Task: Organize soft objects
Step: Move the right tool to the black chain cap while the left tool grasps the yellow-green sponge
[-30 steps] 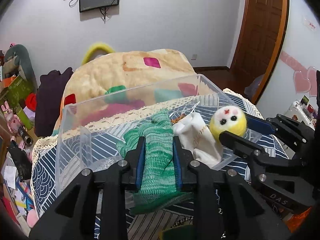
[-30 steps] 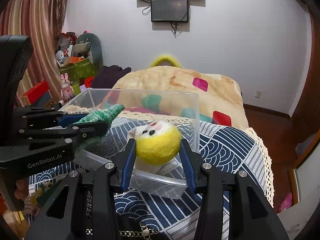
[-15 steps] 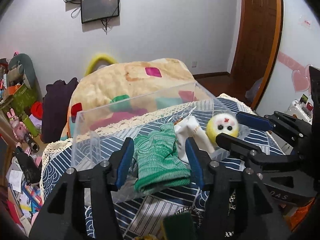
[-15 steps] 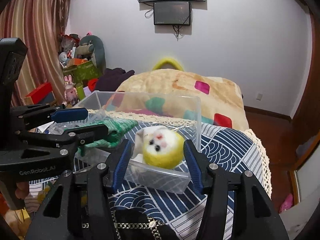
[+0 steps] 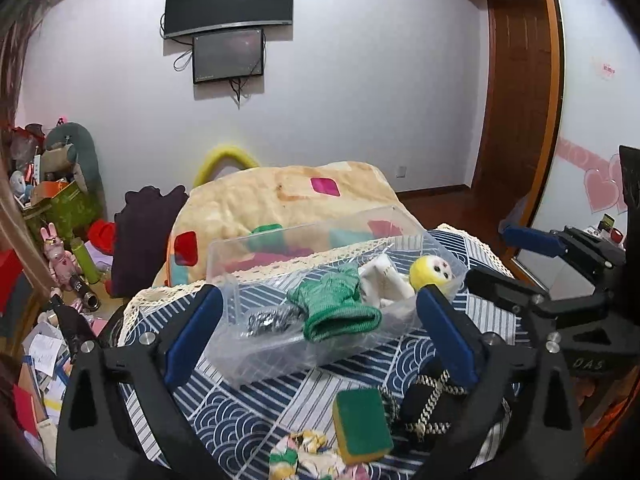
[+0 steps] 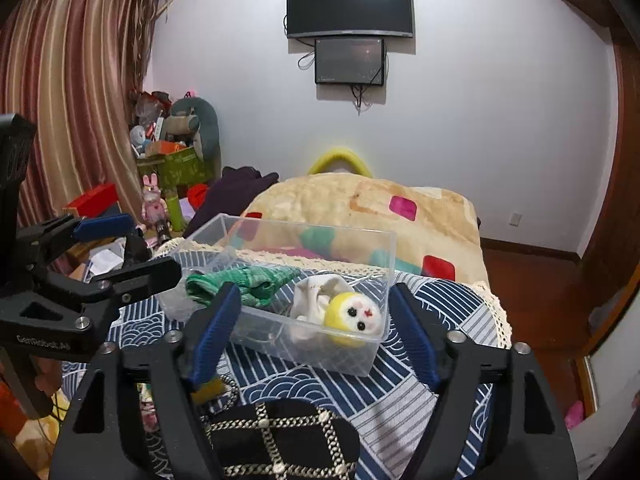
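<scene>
White wall (image 6: 480, 100) at 12 o'clock carries two dark screens (image 6: 349, 6), stacked. Striped curtain (image 6: 68, 92) at 9 o'clock. Wooden door (image 5: 516, 92) at 2 o'clock. Reddish wooden floor (image 6: 532, 280). Patterned blanket (image 5: 288, 196) mid-room.

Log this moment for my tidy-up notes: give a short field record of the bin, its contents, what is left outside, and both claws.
bin: clear plastic bin on the patterned cloth
inside: green knit sock, white cloth, yellow plush ball
outside, nearer: green sponge, black chain bag
left claw: opening, nothing between its pads
right claw: opening, holding nothing
</scene>
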### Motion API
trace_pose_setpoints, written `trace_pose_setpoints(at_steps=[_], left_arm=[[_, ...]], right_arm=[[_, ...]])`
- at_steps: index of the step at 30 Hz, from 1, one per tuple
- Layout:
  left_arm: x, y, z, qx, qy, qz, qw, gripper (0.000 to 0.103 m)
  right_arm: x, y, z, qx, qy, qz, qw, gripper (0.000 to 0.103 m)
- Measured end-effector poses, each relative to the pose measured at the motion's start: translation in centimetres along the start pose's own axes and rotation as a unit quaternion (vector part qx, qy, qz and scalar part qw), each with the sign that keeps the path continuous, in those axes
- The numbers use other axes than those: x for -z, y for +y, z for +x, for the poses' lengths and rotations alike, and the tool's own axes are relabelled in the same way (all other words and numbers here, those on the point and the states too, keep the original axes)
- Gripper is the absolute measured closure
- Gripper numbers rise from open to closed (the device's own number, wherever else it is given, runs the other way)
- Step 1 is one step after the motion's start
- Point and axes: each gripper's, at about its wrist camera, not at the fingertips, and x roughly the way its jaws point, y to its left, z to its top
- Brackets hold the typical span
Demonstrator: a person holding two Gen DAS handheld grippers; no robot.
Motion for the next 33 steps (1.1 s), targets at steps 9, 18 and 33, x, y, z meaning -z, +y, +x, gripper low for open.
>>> trace_pose_setpoints(at_steps=[9, 18, 33], left_arm=[[3.3, 0.3, -1.5, 0.012, 0.013, -0.014, 0.9998, 0.002], [8.1, 0.8, -0.8, 0.014, 0.060, -0.028, 0.9977, 0.002], [10.9, -0.6, 0.4, 0.048, 0.084, -0.045, 0.9943, 0.023]], right_arm=[[2.3, 1.1, -0.8, -0.002, 0.013, 0.000, 1.000, 0.022], [6.7, 2.2, 0.5, -0.020, 0.070, 0.009, 0.997, 0.022], [10.5, 1.3, 1.5, -0.006, 0.125, 0.020, 0.992, 0.020]])
